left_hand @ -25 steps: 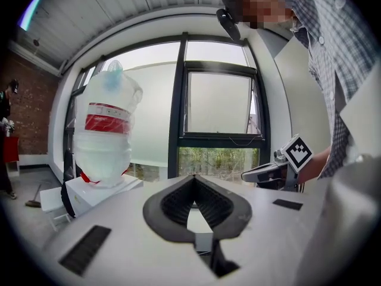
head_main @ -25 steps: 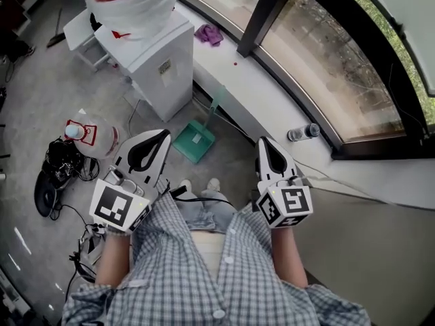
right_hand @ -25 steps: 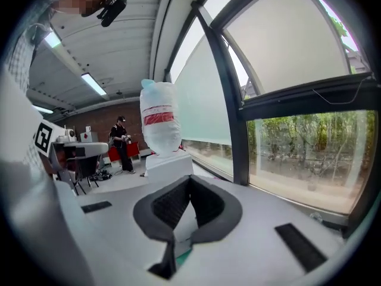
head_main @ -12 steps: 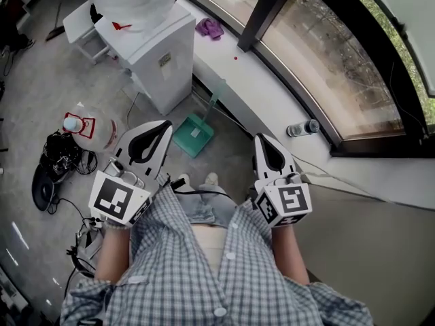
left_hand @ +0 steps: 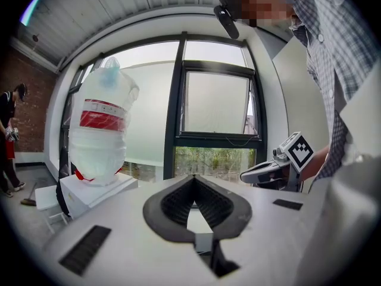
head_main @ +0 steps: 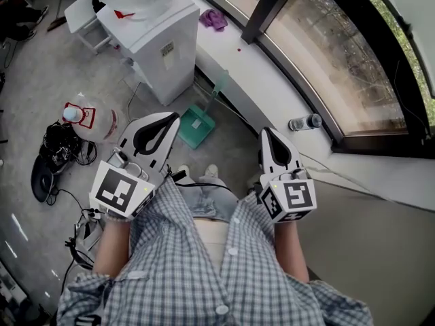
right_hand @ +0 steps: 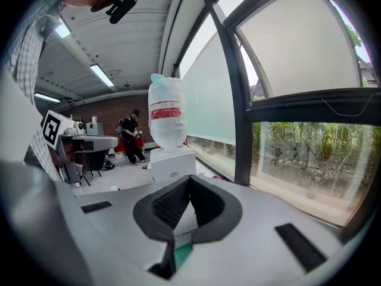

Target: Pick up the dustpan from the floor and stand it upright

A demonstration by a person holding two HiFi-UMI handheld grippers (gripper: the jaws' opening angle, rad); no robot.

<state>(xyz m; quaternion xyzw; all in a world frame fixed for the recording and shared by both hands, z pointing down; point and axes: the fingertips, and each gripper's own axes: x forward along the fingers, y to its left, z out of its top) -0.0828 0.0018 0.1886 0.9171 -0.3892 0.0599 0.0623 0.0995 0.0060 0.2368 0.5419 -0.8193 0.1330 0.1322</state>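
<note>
Your L gripper (head_main: 166, 119) & R gripper (head_main: 268, 136): both closed tip to tip, nothing btwn the jaws, held well apart. Just past your shoes (head_main: 211, 172) the green dustpan (head_main: 196, 126) sits on the floor, btwn the two grippers, handle angled toward the window ledge (head_main: 272, 99). Water dispenser (head_main: 163, 49) stands beyond, to the left.

Holding left gripper (head_main: 168, 117) and right gripper (head_main: 270, 132) out before the waist, well apart, jaws pressed together, empty, tipped slightly down.

Grey flr (head_main: 27, 73), curved window (head_main: 340, 60), daylight
</note>
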